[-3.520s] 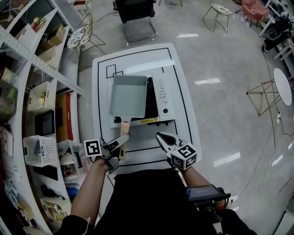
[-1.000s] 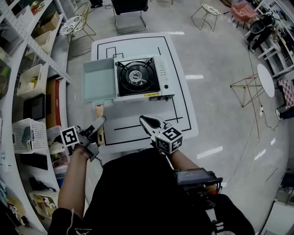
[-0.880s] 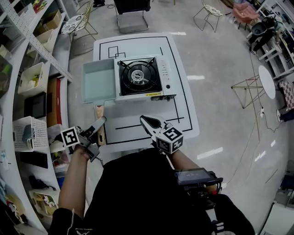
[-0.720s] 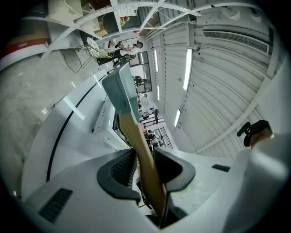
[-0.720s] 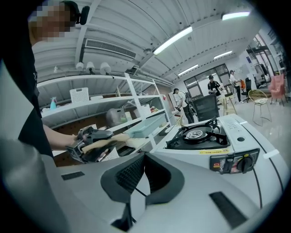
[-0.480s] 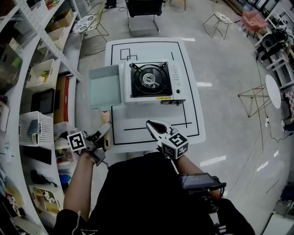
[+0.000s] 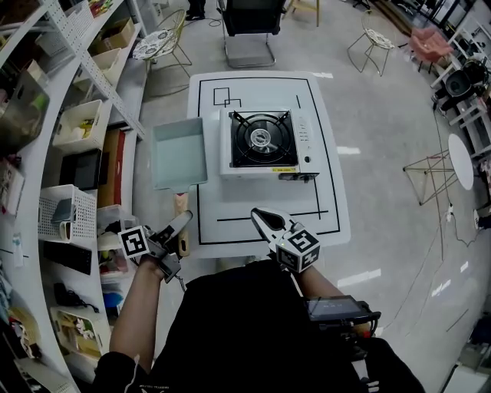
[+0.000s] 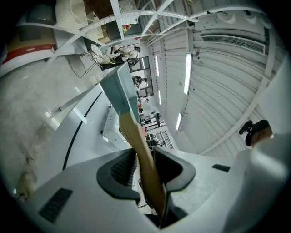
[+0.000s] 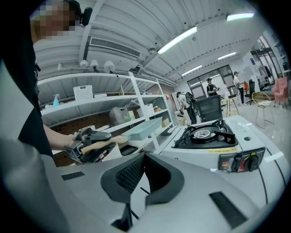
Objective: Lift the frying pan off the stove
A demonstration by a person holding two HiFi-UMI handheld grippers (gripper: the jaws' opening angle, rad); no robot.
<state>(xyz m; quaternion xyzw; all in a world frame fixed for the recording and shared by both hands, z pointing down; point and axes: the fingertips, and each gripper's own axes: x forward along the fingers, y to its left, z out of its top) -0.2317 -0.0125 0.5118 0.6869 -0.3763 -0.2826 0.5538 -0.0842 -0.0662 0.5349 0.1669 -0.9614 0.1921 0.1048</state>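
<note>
The pale blue-green rectangular frying pan (image 7: 178,153) hangs in the air left of the stove (image 7: 265,142), over the left edge of the white table (image 7: 322,199). My left gripper (image 7: 178,230) is shut on its wooden handle (image 7: 182,203). In the left gripper view the handle (image 8: 136,136) runs between the jaws of the left gripper (image 8: 144,159) up to the pan (image 8: 119,88). My right gripper (image 7: 265,219) hovers over the table's near edge, shut and holding nothing. The right gripper view shows the right gripper (image 9: 144,157), the stove's bare burner (image 9: 204,134) and the held pan (image 9: 143,129).
Shelving with bins and boxes (image 7: 69,146) stands close on the left, right beside the pan. A black chair (image 7: 249,23) and wire stools (image 7: 161,42) stand beyond the table. A small round white table (image 7: 464,157) is at the far right. Black lines mark the tabletop.
The pan, which sat on the stove at first, is now off it and has drifted further left, leaving a gap beside the stove. The right gripper has stayed shut near the table's front.
</note>
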